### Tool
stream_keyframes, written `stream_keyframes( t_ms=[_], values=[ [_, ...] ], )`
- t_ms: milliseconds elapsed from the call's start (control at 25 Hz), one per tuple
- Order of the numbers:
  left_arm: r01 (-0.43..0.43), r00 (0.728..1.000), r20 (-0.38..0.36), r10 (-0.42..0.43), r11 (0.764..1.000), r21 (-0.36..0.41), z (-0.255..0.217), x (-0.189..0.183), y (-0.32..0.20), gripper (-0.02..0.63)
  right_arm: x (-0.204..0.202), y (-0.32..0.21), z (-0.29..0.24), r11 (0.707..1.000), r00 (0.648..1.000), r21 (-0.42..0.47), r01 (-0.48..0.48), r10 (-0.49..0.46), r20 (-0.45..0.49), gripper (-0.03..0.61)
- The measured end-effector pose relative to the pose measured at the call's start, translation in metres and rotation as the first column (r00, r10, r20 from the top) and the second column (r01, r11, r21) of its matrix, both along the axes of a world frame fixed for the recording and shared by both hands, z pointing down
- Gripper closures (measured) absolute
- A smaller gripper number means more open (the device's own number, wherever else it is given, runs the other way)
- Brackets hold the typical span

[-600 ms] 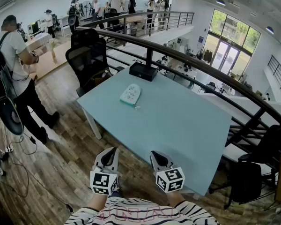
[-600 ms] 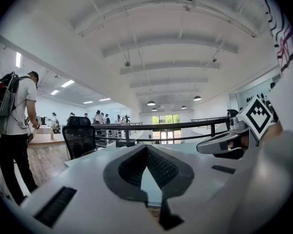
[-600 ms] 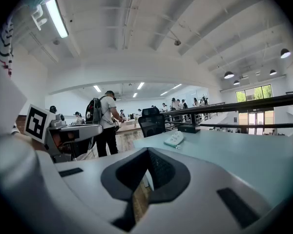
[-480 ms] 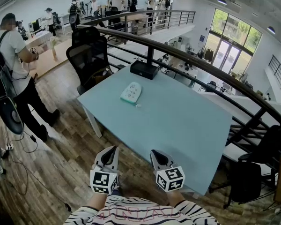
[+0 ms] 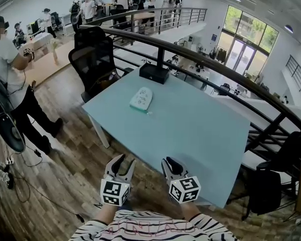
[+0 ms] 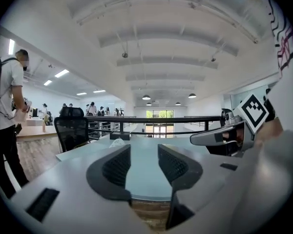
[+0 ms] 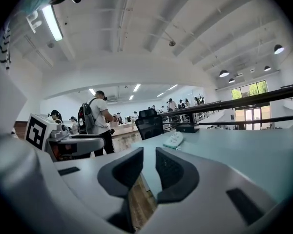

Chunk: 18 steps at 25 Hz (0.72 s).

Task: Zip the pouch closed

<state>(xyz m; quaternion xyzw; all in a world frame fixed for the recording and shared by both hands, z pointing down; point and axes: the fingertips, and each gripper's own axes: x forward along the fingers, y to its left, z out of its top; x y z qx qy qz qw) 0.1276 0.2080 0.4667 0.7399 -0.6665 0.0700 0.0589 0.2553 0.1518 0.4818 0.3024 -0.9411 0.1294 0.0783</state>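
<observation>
Tabletop (image 5: 200, 129) bears the pouch (image 5: 141, 99) far ahead of left gripper (image 5: 126, 160) and right gripper (image 5: 168, 162).

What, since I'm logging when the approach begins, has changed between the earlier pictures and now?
The jaws of the left gripper have opened wide, those of the right gripper only slightly; nothing is between either pair. Both grippers stay by the near edge of the table, and the pouch lies untouched in the same place at its far side.

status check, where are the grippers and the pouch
Left gripper open, right gripper slightly open, both empty. Pouch on far side of table, untouched. Black box behind it, not in the way.
</observation>
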Motion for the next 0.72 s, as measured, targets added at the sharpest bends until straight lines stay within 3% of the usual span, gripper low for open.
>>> stream_keyframes(
  t_ms=[40,80,720],
  values=[
    [-0.02,1.0,-0.003,0.02,1.0,-0.012,0.003,-0.003,-0.006,0.437,-0.005,-0.004,0.0,1.0,1.0,-0.003,-0.009,0.009,0.003,0.474],
    [-0.039,0.999,-0.002,0.039,0.999,-0.021,0.004,-0.007,-0.011,0.43,-0.011,-0.008,0.0,1.0,1.0,-0.006,-0.018,0.018,0.004,0.422],
    [-0.161,0.987,0.003,0.162,0.985,-0.064,0.013,-0.148,-0.074,0.43,-0.136,-0.065,0.017,0.981,0.985,-0.087,-0.172,0.171,-0.016,0.422]
  ],
)
